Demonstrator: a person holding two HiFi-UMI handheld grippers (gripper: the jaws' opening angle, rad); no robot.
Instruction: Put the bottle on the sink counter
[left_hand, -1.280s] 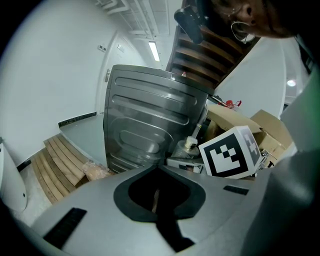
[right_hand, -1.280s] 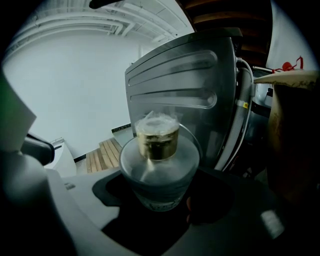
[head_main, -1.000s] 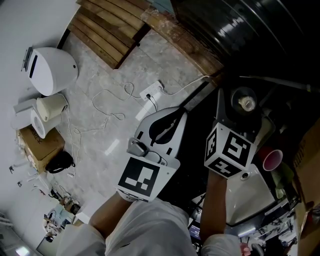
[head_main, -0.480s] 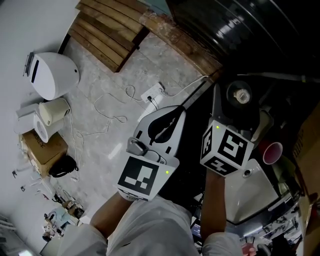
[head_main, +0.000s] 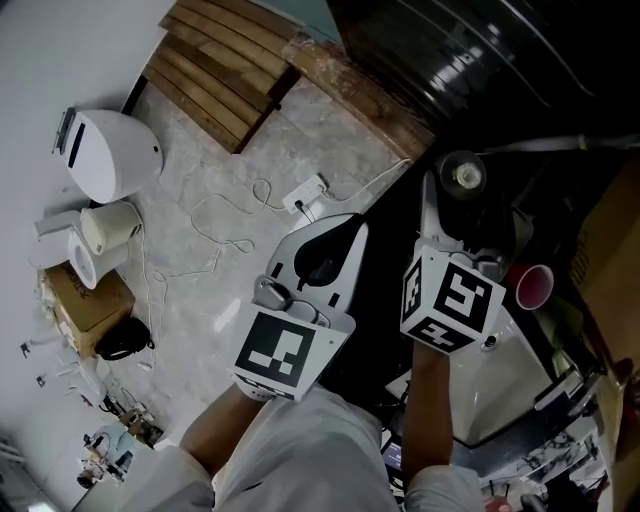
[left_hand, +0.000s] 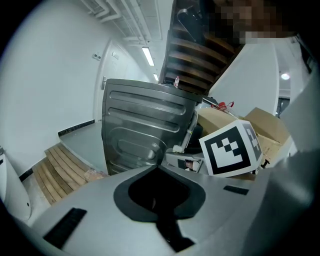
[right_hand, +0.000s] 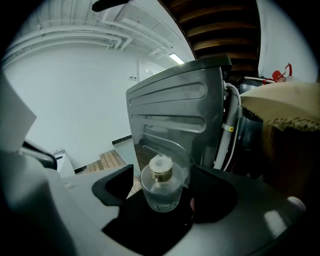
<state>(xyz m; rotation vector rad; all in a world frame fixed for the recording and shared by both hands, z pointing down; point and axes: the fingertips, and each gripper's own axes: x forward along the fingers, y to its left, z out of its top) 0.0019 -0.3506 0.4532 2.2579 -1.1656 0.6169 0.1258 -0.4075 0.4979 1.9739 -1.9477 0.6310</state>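
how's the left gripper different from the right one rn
Jaws: the left gripper has its jaws together, while the right gripper has its jaws apart around something.
Load: the left gripper carries nothing; the right gripper clamps a small clear bottle with a gold collar and pale cap, standing upright between its dark pads.
Shared: both point toward the same ribbed grey metal panel.

The left hand-held gripper (head_main: 325, 250) and right hand-held gripper (head_main: 462, 205) are white-bodied with black-and-white marker cubes.
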